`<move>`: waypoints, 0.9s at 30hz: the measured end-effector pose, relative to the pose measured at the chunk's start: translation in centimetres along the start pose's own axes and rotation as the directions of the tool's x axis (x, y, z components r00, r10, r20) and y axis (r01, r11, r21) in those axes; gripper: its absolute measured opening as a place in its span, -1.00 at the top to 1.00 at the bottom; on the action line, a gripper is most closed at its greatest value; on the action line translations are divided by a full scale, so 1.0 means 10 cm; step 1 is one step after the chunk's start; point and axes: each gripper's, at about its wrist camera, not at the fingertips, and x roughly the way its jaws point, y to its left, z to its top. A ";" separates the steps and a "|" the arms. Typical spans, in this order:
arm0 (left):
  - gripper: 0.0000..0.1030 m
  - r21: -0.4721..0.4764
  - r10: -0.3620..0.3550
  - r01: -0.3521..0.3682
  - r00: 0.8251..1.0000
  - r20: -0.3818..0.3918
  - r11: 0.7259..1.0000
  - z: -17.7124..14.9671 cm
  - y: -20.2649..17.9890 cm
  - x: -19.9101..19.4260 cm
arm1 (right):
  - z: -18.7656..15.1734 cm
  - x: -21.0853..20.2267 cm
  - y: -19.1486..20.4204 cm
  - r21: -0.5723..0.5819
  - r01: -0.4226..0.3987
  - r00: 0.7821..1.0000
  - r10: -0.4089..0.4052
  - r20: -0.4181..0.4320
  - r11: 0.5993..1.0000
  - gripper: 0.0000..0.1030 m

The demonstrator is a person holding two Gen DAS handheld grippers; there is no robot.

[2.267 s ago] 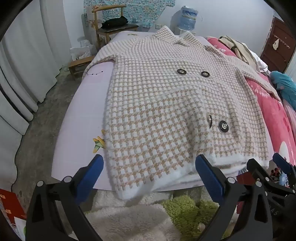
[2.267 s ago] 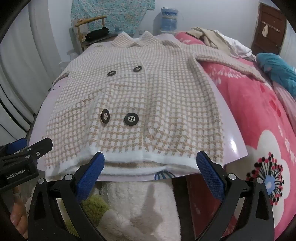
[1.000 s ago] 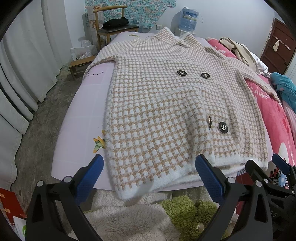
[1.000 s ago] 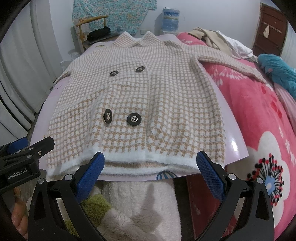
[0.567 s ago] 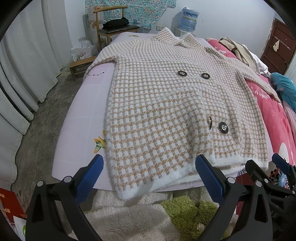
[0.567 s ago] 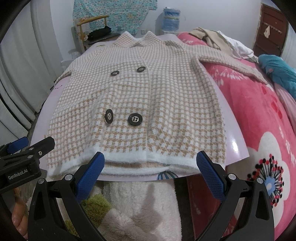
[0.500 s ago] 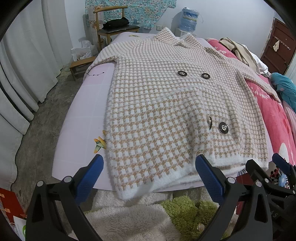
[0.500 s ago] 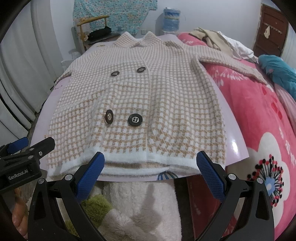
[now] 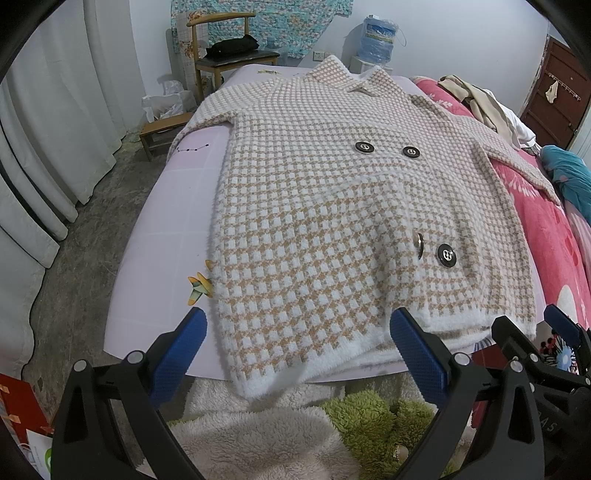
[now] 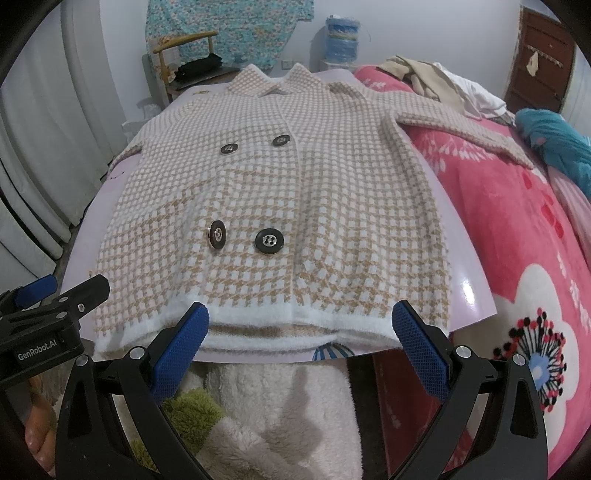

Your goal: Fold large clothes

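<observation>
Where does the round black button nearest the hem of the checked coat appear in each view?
Left wrist view: the black button sits right of centre, above the right finger of the hand-held gripper.
Right wrist view: the same button sits just left of centre.
Shared landmark: the water bottle behind the collar.

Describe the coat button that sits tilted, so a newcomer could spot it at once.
Start at the checked coat spread flat over the lilac board on the bed. Four dark round buttons sit on its front in two pairs; take the pair nearer the white hem. The tilted button is the one on the curtain side, turned up on edge, while its neighbour lies flat.
</observation>
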 end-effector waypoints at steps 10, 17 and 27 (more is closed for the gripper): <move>-0.90 -0.002 0.001 -0.001 1.000 0.003 1.000 0.04 0.03 -0.01 | 0.02 -0.01 -0.01 0.001 -0.001 1.000 0.001 0.008 1.000 -0.85; -0.90 -0.005 0.000 0.000 1.000 0.006 1.000 0.06 0.04 -0.02 | 0.04 -0.01 0.00 -0.002 0.006 1.000 -0.006 0.007 1.000 -0.85; -0.90 -0.013 0.003 -0.003 1.000 0.001 1.000 0.08 0.07 0.03 | 0.09 0.00 -0.02 0.005 0.029 1.000 -0.029 0.005 1.000 -0.85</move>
